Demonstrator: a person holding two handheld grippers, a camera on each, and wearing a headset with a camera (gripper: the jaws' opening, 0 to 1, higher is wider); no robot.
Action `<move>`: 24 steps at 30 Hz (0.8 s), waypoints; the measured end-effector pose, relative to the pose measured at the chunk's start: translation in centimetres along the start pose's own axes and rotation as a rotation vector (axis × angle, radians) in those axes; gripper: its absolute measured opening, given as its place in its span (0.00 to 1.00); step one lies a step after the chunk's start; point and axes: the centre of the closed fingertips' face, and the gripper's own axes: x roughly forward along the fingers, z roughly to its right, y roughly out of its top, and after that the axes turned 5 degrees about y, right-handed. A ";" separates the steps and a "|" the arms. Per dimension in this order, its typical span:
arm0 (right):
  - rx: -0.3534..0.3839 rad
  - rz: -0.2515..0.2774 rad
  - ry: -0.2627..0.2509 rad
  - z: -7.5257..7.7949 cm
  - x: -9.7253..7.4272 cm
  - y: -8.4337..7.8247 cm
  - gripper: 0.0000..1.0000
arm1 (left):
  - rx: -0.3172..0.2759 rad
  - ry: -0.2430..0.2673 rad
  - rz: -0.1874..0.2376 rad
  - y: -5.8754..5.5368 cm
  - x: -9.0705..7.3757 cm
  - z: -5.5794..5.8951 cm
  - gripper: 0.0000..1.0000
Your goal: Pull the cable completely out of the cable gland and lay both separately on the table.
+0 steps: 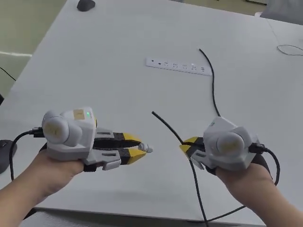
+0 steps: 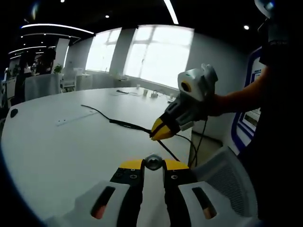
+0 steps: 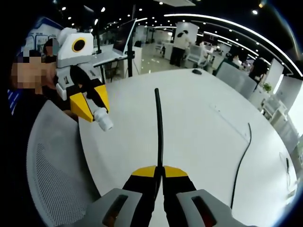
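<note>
At 8 o'clock in the head view the left gripper (image 1: 138, 148) clenches the small grey cable gland (image 1: 147, 149) in its jaws. At 4 o'clock the right gripper (image 1: 185, 144) has its jaws clamped on the black cable (image 1: 165, 124), whose free end points to 11 o'clock, clear of the gland. Print on the power strip (image 1: 177, 65) at 12 o'clock is too small to read.

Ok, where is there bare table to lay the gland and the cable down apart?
Widest bare stretch: the table left of the power strip, from the mouse down to the left gripper holding the cable gland. Another patch lies right of the cable. Tightest between the grippers, where the right gripper holds it.
</note>
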 end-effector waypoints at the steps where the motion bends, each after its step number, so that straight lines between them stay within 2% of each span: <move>1: -0.002 0.001 0.001 0.0 0.1 0.2 0.00 | 0.001 0.002 0.000 -0.2 -0.1 -0.1 0.15; 7: -0.057 -0.014 0.002 0.1 1.4 1.5 0.00 | -0.009 0.007 -0.005 -1.0 -0.4 -0.4 0.15; 13: -0.033 -0.025 -0.005 0.7 2.3 2.4 0.00 | -0.034 0.007 0.007 -1.4 -0.8 -0.5 0.15; 16: -0.027 -0.027 -0.008 1.0 2.7 2.8 0.00 | -0.036 0.008 -0.002 -1.9 -1.0 -0.5 0.15; 24: -0.091 -0.042 0.002 1.0 4.3 4.0 0.00 | -0.053 0.019 0.000 -2.9 -1.6 -1.3 0.15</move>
